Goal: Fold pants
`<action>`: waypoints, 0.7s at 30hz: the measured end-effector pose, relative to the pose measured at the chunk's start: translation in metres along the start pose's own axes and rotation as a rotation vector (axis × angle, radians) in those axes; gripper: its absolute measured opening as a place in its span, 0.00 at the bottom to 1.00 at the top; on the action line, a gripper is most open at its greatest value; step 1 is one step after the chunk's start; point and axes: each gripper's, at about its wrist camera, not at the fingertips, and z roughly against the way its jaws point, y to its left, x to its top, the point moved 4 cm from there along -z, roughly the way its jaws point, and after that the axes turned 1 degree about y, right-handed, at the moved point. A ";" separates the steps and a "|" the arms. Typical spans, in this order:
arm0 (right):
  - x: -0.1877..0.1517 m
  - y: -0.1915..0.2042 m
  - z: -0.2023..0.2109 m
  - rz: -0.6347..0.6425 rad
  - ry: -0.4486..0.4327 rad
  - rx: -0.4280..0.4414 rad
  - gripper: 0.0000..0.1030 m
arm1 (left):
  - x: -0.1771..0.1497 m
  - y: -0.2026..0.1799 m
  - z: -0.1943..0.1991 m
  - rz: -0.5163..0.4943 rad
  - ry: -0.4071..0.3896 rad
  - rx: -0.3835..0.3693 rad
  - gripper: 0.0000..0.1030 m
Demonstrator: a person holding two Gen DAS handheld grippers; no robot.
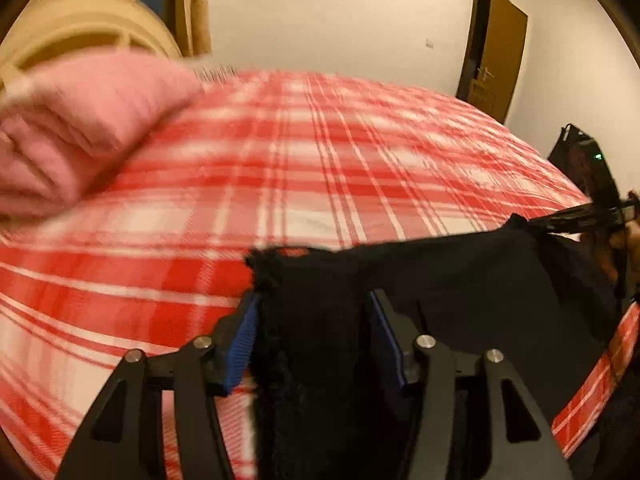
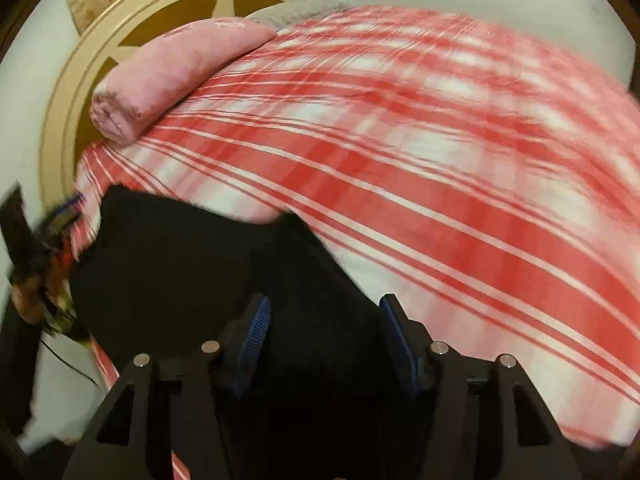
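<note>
Black, soft pants (image 1: 420, 280) lie limp on the plaid bed (image 1: 320, 140), bunched between the spread fingers of both the left claw (image 1: 312, 340) and right claw (image 2: 324, 344); light and floppy, probably best pinched at an edge.

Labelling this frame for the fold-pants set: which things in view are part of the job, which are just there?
Job:
- black fabric pants on the bed
- left gripper, jaws apart, pants between them
- right gripper, jaws apart, pants between them
- red-and-white plaid bedsheet, the work surface

Just there:
- pink folded pillow
- cream round headboard
- brown wooden door
</note>
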 end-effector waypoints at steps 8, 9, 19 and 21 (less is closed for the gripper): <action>-0.133 -0.105 0.150 -0.273 -0.118 -0.183 0.57 | 0.002 -0.069 0.070 -0.147 -0.124 -0.070 0.81; -0.150 -0.119 0.166 -0.322 -0.137 -0.217 0.57 | 0.000 -0.086 0.069 -0.181 -0.115 -0.093 0.80; -0.295 -0.242 0.250 -0.854 -0.302 -0.399 0.57 | -0.030 -0.336 0.023 -0.551 0.033 -0.525 0.52; -0.309 -0.262 0.251 -0.924 -0.335 -0.386 0.57 | -0.037 -0.375 0.025 -0.616 0.042 -0.569 0.52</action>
